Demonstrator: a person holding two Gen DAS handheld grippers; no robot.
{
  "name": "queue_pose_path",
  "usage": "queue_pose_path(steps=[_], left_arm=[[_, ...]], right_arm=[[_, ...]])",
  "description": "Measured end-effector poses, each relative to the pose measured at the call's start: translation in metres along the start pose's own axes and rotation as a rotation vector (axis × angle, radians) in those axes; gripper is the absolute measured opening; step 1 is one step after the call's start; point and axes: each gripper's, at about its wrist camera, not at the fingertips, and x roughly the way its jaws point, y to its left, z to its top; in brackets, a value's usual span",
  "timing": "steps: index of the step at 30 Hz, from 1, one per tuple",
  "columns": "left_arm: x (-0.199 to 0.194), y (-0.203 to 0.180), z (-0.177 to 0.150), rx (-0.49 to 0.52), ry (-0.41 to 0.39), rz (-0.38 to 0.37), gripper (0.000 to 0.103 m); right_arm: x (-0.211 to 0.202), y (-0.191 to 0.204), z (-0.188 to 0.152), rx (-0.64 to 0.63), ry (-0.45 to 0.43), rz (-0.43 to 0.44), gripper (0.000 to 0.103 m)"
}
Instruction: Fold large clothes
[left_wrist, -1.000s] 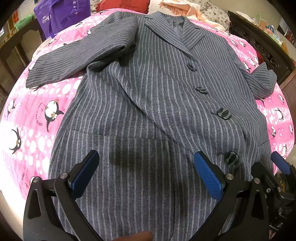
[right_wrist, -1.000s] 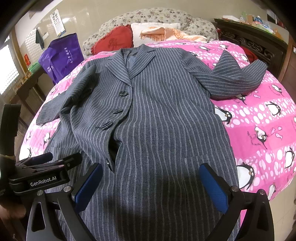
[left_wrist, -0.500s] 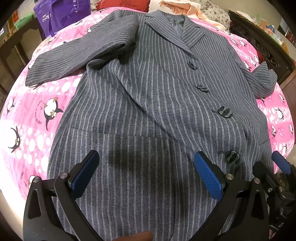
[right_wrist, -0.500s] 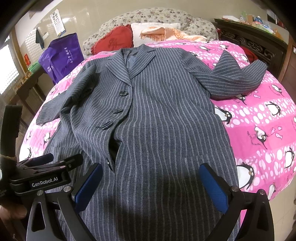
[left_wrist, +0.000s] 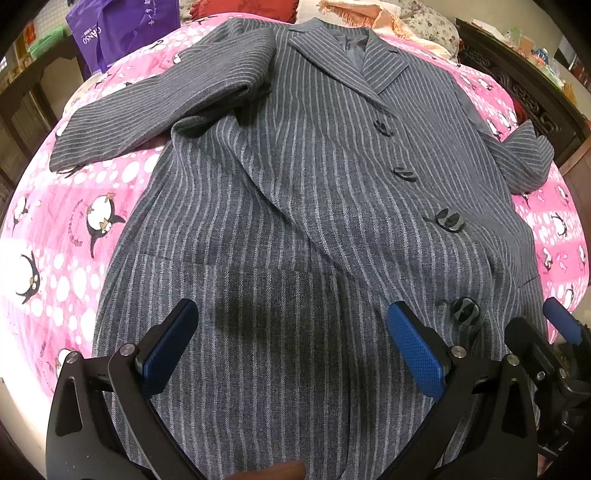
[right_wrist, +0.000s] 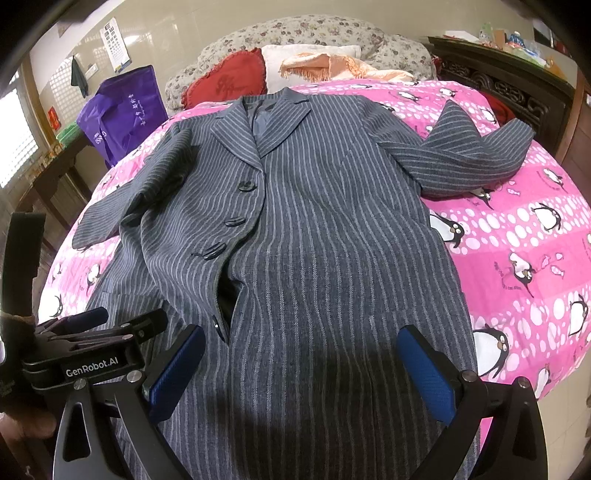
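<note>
A long grey pinstriped coat (left_wrist: 295, 192) (right_wrist: 325, 229) lies face up on the bed, collar far, hem near me, several dark buttons down its front. One sleeve stretches left (left_wrist: 147, 110), the other bends out right (right_wrist: 476, 162). My left gripper (left_wrist: 291, 347) hovers open just above the lower left part of the coat, nothing between its blue pads. My right gripper (right_wrist: 303, 369) is open over the lower right part. Each gripper shows at the edge of the other's view: the right gripper (left_wrist: 546, 347) and the left gripper (right_wrist: 96, 354).
The bed carries a pink penguin-print cover (right_wrist: 517, 236) (left_wrist: 55, 229). Pillows, a red cushion (right_wrist: 229, 81) and an orange cloth (right_wrist: 332, 66) lie at the head. A purple bag (right_wrist: 125, 110) stands at the far left, dark wooden furniture (right_wrist: 517, 92) at the right.
The left wrist view has shifted slightly forward over the coat. The right wrist view is nearly the same; both grippers stay open.
</note>
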Motion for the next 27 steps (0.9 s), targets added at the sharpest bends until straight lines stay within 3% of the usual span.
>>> queue_pose_path(steps=[27], left_arm=[[0.005,0.004,0.002,-0.014,0.011,-0.008,0.102]], right_arm=[[0.002,0.000,0.012,-0.014,-0.004,-0.025,0.103]])
